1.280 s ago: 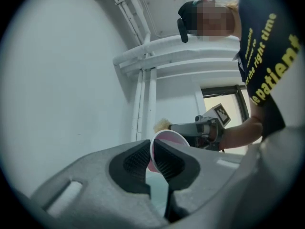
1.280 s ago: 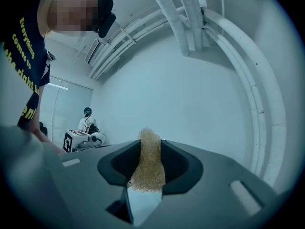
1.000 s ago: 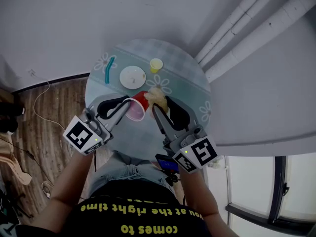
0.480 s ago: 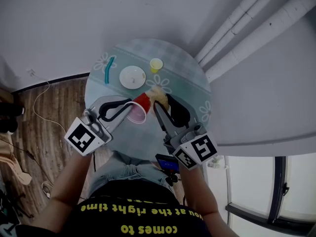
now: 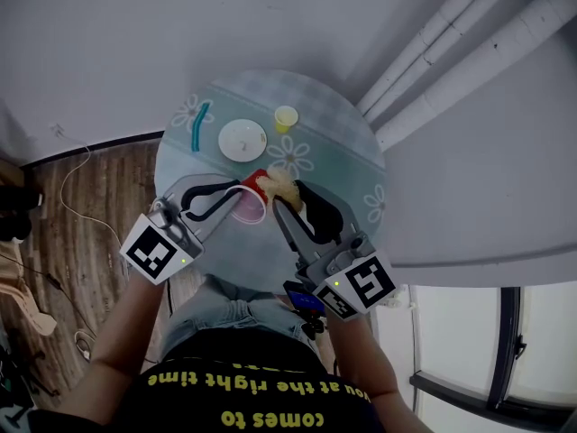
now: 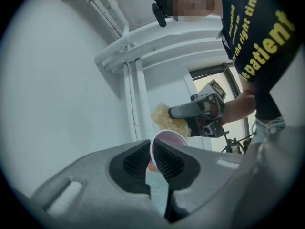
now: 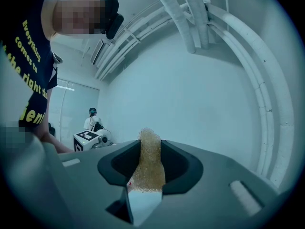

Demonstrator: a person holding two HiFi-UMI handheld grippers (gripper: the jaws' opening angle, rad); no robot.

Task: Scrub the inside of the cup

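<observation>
A red cup with a pale pink inside hangs over the round table, tipped on its side with its mouth toward the person. My left gripper is shut on the cup's rim; in the left gripper view the pads pinch the cup wall between them. My right gripper is shut on a yellow mesh sponge, which fills the gap between its pads. The sponge lies against the cup's outer side, outside the mouth. The sponge stands upright in the right gripper view.
On the table's far half lie a white round lid, a small yellow cup and a teal brush. White pipes run along the wall at the right. Wooden floor lies to the left.
The right gripper has shifted slightly left with the sponge, closing on the cup's side. The left gripper has rolled a little with the cup and stayed in place.
</observation>
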